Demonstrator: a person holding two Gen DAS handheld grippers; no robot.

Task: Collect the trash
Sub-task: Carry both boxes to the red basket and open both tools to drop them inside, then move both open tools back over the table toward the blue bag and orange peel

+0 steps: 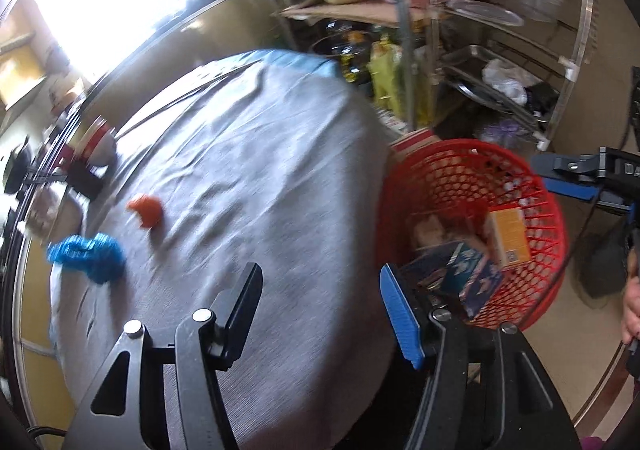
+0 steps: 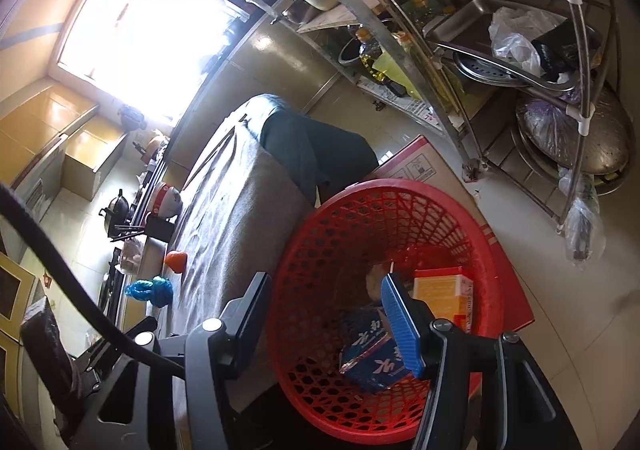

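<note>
Left gripper [image 1: 320,292] over the grey cloth [image 1: 256,170] on the table, jaws spread wide, nothing between them. Ahead and to the left of its fingers, two pieces of trash lie on the cloth: an orange scrap [image 1: 146,211] and, nearer and further left, a crumpled blue bag [image 1: 86,256], close together but apart. Red basket [image 1: 516,218] sits to the right of the blue-padded finger, off the table's edge, holding an orange box [image 1: 508,236] and a dark blue carton [image 1: 460,282]. Right gripper [image 2: 324,300] hangs above the same basket's rim [image 2: 304,234], jaws wide apart, empty; the blue carton [image 2: 370,360] and orange box [image 2: 440,294] lie below and beyond its fingers. Metal rack [image 2: 520,62] stands further ahead on the right, well apart.
</note>
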